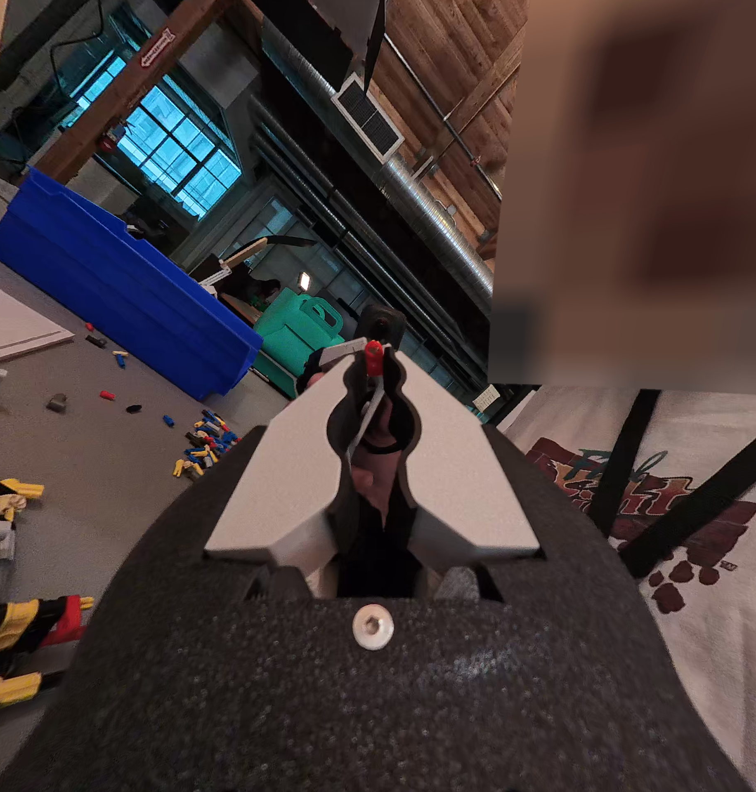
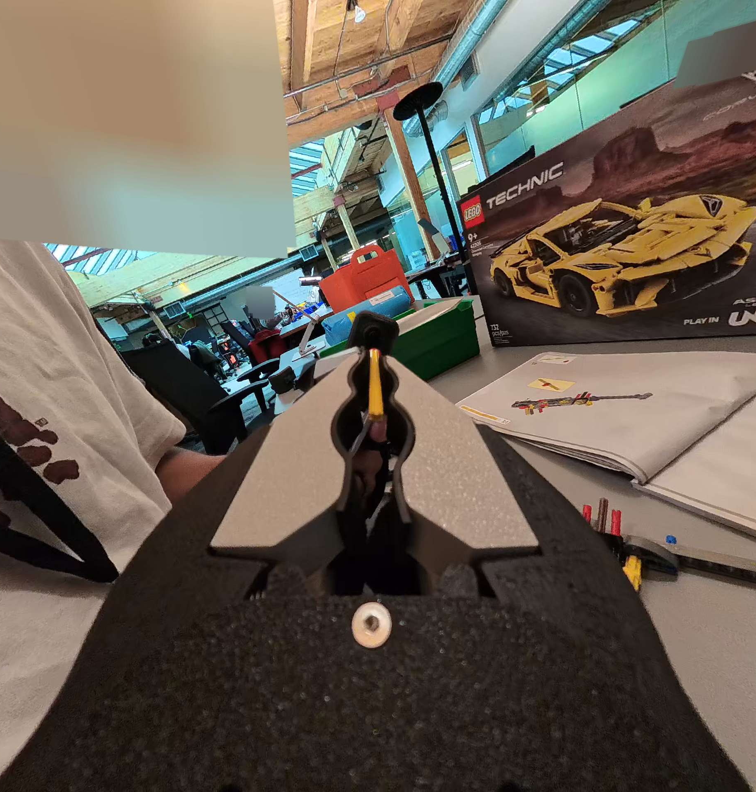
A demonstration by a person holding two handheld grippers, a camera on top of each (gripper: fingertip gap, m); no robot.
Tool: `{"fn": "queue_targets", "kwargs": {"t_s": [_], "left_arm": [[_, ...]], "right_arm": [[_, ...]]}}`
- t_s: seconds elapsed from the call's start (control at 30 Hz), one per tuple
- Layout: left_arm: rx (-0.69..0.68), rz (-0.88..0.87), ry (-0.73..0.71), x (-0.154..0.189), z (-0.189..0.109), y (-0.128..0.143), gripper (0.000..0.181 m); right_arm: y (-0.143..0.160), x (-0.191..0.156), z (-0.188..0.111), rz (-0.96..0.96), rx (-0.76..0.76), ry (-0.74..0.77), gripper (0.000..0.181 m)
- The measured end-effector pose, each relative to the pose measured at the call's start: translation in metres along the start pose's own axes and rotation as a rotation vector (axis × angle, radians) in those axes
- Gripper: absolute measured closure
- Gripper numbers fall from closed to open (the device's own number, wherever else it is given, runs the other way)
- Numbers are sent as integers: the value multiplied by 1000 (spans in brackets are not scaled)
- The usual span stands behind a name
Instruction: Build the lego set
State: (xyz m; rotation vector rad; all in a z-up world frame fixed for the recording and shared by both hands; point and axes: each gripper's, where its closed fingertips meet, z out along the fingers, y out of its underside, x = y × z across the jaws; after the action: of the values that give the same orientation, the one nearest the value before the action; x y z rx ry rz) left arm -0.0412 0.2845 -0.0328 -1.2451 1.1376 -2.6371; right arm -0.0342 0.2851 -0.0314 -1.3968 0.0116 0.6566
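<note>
Two hand-held grippers clamped: left (image 1: 374, 355) on red pin (image 1: 373, 359) (at tips), right (image 2: 374, 364) on yellow axle (image 2: 375, 385).

Your left gripper (image 1: 374, 364) has matt, finely grainy grey plastic fingers (image 1: 290, 471) set in a rough, speckled black body with a shiny metal screw (image 1: 373, 626) at lower centre. It pinches a glossy red plastic piece (image 1: 373, 358). At left, the blue bin (image 1: 123, 283) is smooth, slightly shiny plastic on a matt grey table (image 1: 89, 463). In your right wrist view, the yellow piece (image 2: 375, 388) looks like smooth plastic; the box (image 2: 625, 240) at upper right is glossy printed cardboard, the booklet (image 2: 625, 420) matt paper, the shirt (image 2: 67, 385) at left soft cloth.
</note>
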Motion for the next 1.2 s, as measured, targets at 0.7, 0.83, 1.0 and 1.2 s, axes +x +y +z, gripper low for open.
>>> {"fn": "queue_targets", "kwargs": {"t_s": [0.7, 0.83, 1.0, 1.2], "left_arm": [[-258, -61, -37, -10, -13, 20, 176], [-197, -143, -28, -12, -11, 20, 176], [-259, -130, -46, -14, -14, 30, 176], [-312, -49, -49, -12, -10, 28, 176]], "right_arm": [[27, 2, -6, 124, -61, -23, 178], [27, 4, -7, 113, -40, 29, 179], [36, 3, -9, -50, -178, 57, 178], [30, 2, -8, 104, -93, -3, 178]]}}
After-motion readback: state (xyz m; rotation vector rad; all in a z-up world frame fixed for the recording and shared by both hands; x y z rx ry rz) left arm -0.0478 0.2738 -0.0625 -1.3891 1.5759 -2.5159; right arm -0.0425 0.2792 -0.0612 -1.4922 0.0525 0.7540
